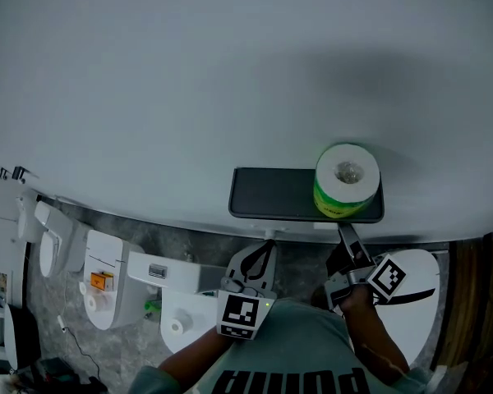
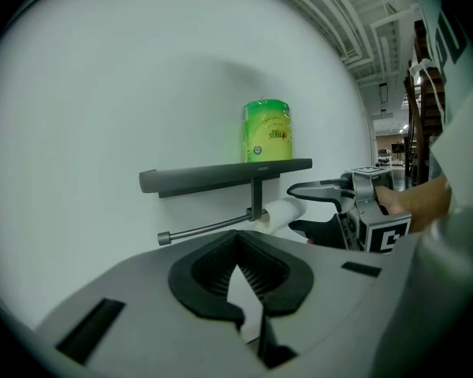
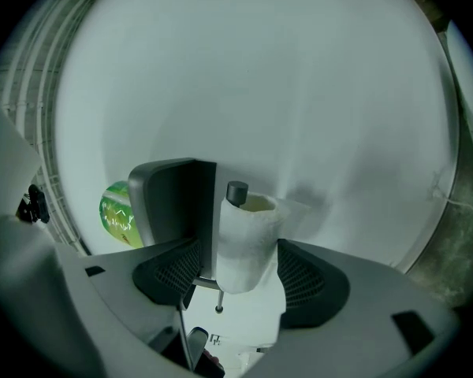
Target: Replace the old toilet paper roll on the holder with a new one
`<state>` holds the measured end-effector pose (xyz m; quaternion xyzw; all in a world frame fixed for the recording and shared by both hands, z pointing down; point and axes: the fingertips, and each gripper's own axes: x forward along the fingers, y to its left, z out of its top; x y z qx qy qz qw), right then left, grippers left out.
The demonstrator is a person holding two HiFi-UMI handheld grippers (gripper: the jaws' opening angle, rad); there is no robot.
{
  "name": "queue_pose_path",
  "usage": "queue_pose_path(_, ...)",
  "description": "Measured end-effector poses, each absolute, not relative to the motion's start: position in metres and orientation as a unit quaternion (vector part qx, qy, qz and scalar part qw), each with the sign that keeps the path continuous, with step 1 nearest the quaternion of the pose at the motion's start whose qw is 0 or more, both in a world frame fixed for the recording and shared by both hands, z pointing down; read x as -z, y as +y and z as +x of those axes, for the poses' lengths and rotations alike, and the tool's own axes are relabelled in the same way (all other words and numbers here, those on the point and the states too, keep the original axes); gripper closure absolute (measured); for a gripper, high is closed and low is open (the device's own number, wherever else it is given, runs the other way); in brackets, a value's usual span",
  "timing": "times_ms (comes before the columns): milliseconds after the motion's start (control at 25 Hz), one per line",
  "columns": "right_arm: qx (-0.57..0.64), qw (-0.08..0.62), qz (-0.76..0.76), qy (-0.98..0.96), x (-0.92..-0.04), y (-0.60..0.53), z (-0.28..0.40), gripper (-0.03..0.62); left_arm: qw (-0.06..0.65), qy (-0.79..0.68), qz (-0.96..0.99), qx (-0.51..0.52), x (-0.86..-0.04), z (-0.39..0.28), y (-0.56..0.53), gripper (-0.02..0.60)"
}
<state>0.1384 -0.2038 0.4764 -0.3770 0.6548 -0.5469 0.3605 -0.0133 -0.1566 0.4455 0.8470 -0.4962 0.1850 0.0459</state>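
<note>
The new roll [image 1: 347,180], in a green wrapper, stands upright on the right end of the dark shelf [image 1: 271,194] on the wall. Under the shelf a metal rod [image 2: 209,228] carries the thin old white roll [image 2: 280,213]. My right gripper [image 3: 240,258] is open, with the old roll [image 3: 246,242] between its jaws. A small gap shows on the shelf side, and the other pad is at the paper. The left gripper view shows that gripper [image 2: 311,209] with one jaw above and one below the roll. My left gripper [image 2: 238,239] is shut and empty, short of the rod's free end.
White toilet fixtures [image 1: 107,286] stand on the grey stone floor at the lower left. A white rounded lid [image 1: 423,298] lies under my right hand. Dark wood panelling [image 1: 481,302] runs along the right edge. The wall above the shelf is bare.
</note>
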Motion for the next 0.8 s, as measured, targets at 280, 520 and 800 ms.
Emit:
queue_pose_path(280, 0.557, 0.378, -0.367, 0.642, -0.476, -0.214, 0.136, 0.303, 0.040, -0.499, 0.845, -0.189, -0.443, -0.020, -0.163, 0.577)
queue_pose_path(520, 0.564, 0.384, -0.377, 0.626, -0.482, -0.217, 0.138, 0.306, 0.037, -0.497, 0.846, -0.190, -0.443, -0.021, -0.167, 0.577)
queue_pose_path(800, 0.559, 0.382, -0.389, 0.625, -0.481, -0.216, 0.141, 0.367, 0.036, -0.498, 0.846, -0.186, -0.441, -0.024, -0.168, 0.577)
